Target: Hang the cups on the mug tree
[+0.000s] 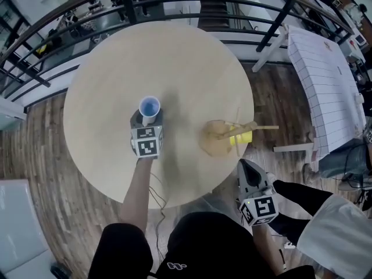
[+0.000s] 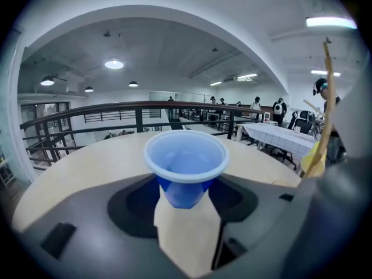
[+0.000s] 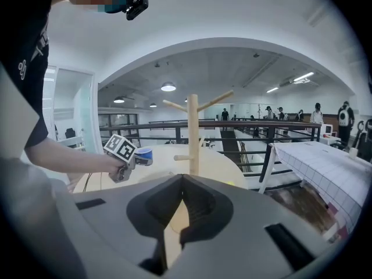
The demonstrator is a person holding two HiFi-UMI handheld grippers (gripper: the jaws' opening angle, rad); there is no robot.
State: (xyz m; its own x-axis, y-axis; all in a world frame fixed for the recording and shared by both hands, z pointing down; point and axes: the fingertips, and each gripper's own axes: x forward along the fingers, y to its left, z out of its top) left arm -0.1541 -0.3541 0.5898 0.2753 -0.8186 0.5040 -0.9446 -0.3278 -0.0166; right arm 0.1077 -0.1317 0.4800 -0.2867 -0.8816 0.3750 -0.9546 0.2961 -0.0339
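Observation:
A blue plastic cup [image 1: 149,108] sits upright between the jaws of my left gripper [image 1: 149,118], which is shut on its lower body over the middle of the round table [image 1: 104,68]. In the left gripper view the blue cup [image 2: 186,164] fills the centre, rim toward the camera. The wooden mug tree [image 1: 224,135] stands to the right with a yellow cup [image 1: 240,138] on one peg. My right gripper [image 1: 247,166] is shut on nothing at the table's near right edge, pointing at the mug tree [image 3: 192,135]. From the right gripper view the left gripper [image 3: 125,156] holds the cup [image 3: 143,154] above the table.
A black railing [image 1: 174,2] curves round the far side of the table. A white gridded table [image 1: 328,80] stands to the right, over wooden floor [image 1: 273,92]. The person's dark-clad legs fill the bottom of the head view.

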